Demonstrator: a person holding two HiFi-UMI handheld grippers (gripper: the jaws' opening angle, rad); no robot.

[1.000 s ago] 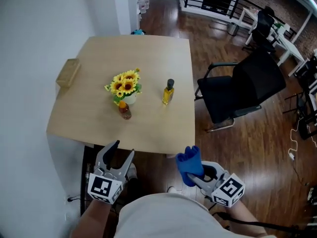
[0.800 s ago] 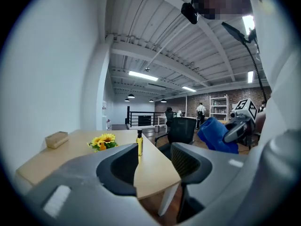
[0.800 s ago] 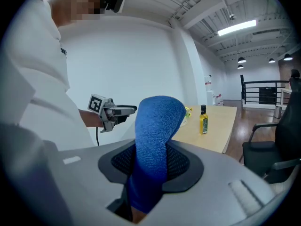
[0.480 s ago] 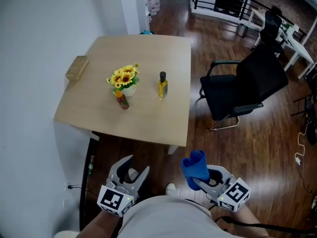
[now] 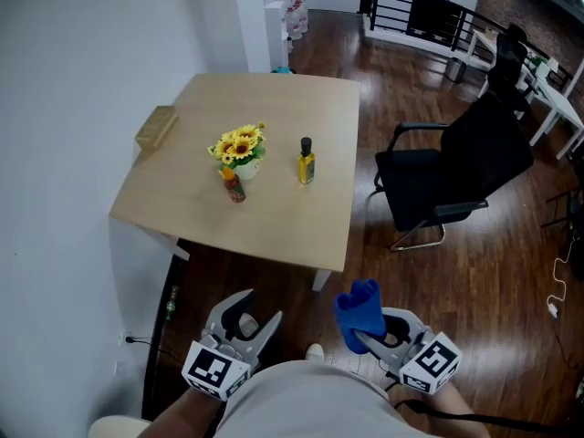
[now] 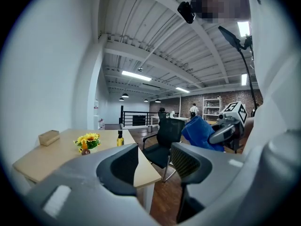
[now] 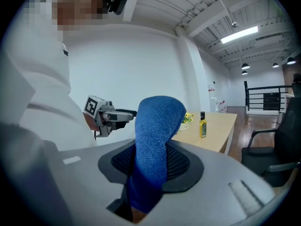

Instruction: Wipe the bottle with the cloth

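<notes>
A yellow bottle [image 5: 306, 161] with a black cap stands upright near the middle of the wooden table [image 5: 274, 222]; it also shows far off as the bottle [image 6: 120, 138] and the bottle [image 7: 202, 125]. My right gripper [image 5: 367, 332] is held close to my body, well short of the table, shut on a blue cloth [image 5: 358, 309] that sticks up between its jaws as the cloth [image 7: 155, 135]. My left gripper [image 5: 258, 311] hangs beside it, open and holding nothing, jaws apart in the left gripper view.
A pot of sunflowers [image 5: 241, 147] and a small red-capped bottle [image 5: 234, 186] stand left of the yellow bottle. A wooden box [image 5: 156, 127] lies at the table's left edge. A black office chair [image 5: 456, 172] stands right of the table on dark wood floor.
The table now looks farther away and higher in the head view. Both grippers have dropped lower, nearer my body. The cloth stays clamped in the right gripper.
</notes>
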